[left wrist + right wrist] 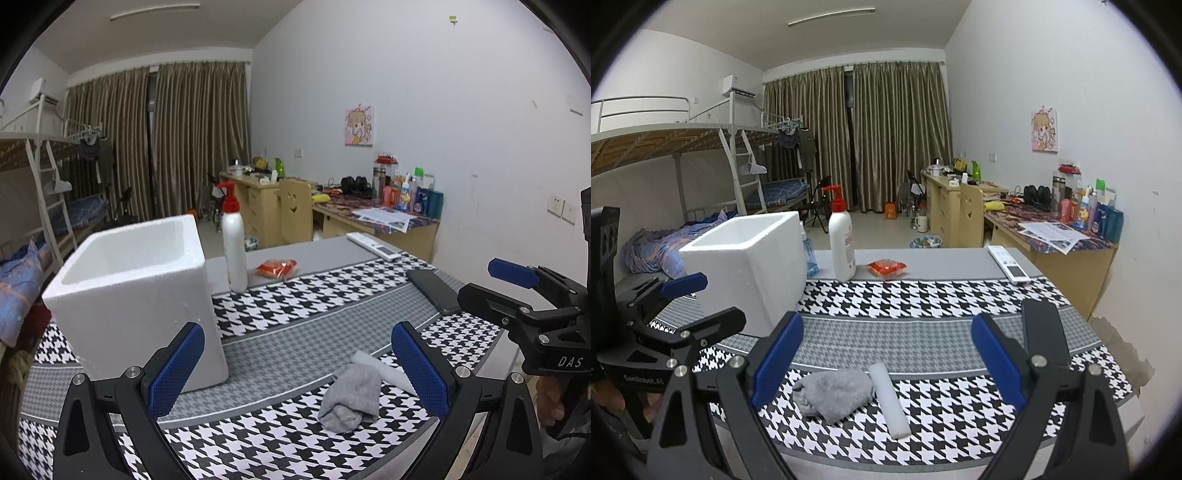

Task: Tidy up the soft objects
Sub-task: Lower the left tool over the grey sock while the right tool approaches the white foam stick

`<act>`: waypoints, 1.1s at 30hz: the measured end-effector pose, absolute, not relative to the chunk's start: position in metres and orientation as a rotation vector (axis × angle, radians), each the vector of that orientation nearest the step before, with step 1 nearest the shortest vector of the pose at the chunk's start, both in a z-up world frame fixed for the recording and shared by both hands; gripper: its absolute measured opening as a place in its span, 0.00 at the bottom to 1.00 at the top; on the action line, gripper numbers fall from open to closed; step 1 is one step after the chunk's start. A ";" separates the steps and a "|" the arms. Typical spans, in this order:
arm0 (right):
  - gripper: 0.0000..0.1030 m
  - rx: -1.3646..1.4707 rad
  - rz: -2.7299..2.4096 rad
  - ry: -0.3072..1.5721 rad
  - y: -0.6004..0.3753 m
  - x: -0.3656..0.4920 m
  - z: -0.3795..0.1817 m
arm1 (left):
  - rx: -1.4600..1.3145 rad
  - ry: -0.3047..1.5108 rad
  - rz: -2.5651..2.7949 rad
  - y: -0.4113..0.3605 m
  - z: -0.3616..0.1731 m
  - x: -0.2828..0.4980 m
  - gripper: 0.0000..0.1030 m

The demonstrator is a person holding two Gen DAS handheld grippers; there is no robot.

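A crumpled grey sock (351,397) (836,393) lies on the houndstooth cloth near the table's front edge, touching a white foam strip (889,400) (384,371) on its right. A white foam box (136,295) (746,264), open at the top, stands at the left. My left gripper (299,369) is open above the cloth, the sock just inside its right finger. My right gripper (886,360) is open too, with sock and strip lying between and below its fingers. Each gripper shows at the edge of the other's view, the right gripper (524,295) and the left gripper (676,306).
A white pump bottle (234,243) (842,243) and an orange packet (277,267) (887,267) sit behind the box. A black phone (434,290) (1043,332) and a white remote (373,245) (1008,264) lie at the right. A blue bottle (809,254) stands behind the box.
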State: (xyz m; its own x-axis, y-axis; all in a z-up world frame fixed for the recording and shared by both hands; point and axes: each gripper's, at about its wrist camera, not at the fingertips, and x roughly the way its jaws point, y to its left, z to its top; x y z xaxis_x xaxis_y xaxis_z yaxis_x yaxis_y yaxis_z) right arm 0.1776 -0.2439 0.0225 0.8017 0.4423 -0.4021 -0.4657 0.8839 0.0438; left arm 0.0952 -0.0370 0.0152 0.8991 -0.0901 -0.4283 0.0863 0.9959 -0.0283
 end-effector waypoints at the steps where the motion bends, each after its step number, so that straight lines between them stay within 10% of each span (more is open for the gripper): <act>1: 0.92 -0.055 0.485 0.420 -0.245 0.178 0.022 | -0.009 0.447 -0.092 -0.037 0.014 0.095 0.99; 33: 0.92 -0.052 0.465 0.547 -0.263 0.195 -0.020 | 0.014 0.597 -0.183 -0.066 -0.031 0.118 0.99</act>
